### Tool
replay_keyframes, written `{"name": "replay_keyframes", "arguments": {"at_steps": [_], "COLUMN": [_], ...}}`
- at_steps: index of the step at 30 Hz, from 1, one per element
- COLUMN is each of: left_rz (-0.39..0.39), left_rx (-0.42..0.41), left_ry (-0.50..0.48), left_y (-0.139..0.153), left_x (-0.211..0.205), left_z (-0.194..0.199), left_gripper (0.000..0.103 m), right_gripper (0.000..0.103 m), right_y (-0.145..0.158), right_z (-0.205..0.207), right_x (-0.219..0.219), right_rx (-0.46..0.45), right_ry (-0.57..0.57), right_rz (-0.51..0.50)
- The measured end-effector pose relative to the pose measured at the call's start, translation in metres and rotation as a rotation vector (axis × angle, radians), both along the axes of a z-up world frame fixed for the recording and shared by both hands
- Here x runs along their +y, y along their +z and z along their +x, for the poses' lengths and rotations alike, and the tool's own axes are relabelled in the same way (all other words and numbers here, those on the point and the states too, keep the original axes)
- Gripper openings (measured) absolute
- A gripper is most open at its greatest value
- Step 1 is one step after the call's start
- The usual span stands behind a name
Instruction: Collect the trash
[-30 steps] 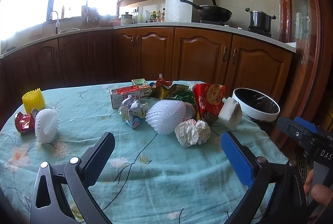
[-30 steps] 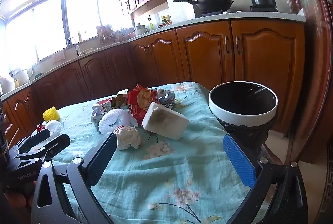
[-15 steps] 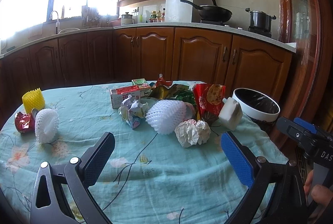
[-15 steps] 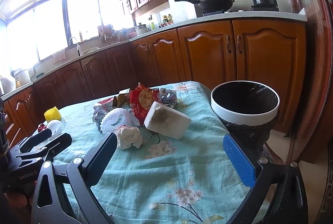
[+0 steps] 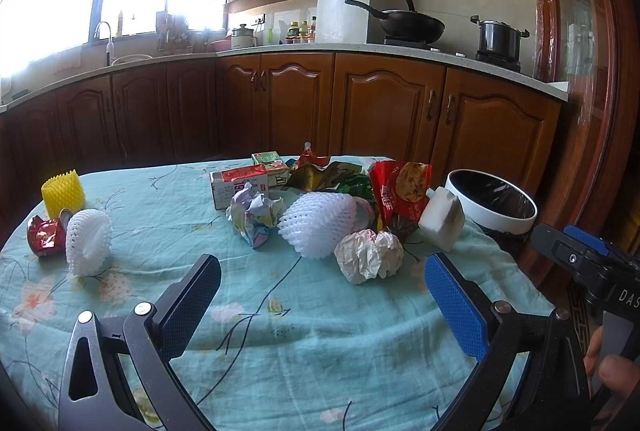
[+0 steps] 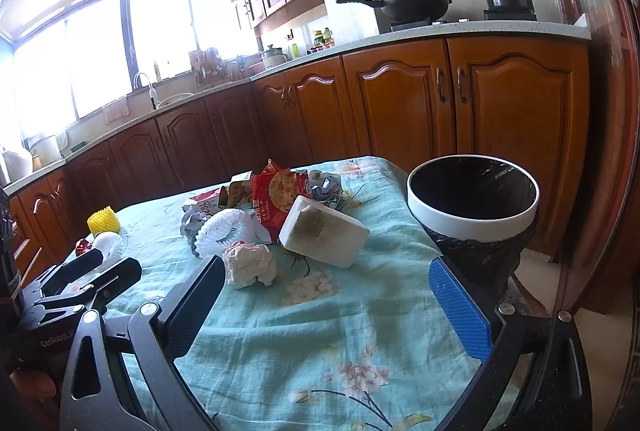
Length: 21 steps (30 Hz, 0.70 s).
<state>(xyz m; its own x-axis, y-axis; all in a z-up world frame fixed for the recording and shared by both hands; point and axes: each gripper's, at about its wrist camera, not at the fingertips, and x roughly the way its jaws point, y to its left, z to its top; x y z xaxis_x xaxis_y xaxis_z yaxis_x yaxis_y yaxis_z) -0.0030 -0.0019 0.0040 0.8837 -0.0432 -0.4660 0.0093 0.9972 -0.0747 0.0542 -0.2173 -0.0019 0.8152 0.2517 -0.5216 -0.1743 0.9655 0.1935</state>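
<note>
left wrist view: left gripper (image 5: 322, 295) and right gripper (image 6: 326, 297) both spread wide, holding nothing; trash pile (image 5: 320, 207) lies at 12 o'clock on the table (image 5: 320, 351), bin (image 6: 472, 199) at 2 o'clock looks empty; collection apparently not yet begun

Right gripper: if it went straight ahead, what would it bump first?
Probably the white foam block, lying just beyond the open right gripper. The paper ball sits close beside its dark finger, so depth is uncertain.

Table (image 5: 320, 331) under teal floral cloth; on it crumpled paper ball (image 5: 369, 256), foam nets (image 5: 318, 223), snack wrappers (image 5: 400, 191), cartons (image 5: 238, 187).
</note>
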Motion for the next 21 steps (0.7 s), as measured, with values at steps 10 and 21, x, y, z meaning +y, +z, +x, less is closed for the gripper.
{"name": "replay_keyframes", "arguments": {"at_steps": [10,21], "left_rz": [-0.006,-0.007], "left_rx": [0.011,0.052], "left_ry": [-0.005,-0.017], "left_y": [-0.004,-0.012], "left_x": [0.000,-0.001], "left_z": [0.003,0.018], "left_gripper": [0.102,0.102], "right_gripper": [0.103,0.103], "right_y": [-0.003,-0.012], "right_z": [0.002,0.019], "right_x": [-0.001,-0.009], "right_rx": [0.014,0.062], "right_ry": [0.008,0.013], "right_rz": [0.016,0.052]}}
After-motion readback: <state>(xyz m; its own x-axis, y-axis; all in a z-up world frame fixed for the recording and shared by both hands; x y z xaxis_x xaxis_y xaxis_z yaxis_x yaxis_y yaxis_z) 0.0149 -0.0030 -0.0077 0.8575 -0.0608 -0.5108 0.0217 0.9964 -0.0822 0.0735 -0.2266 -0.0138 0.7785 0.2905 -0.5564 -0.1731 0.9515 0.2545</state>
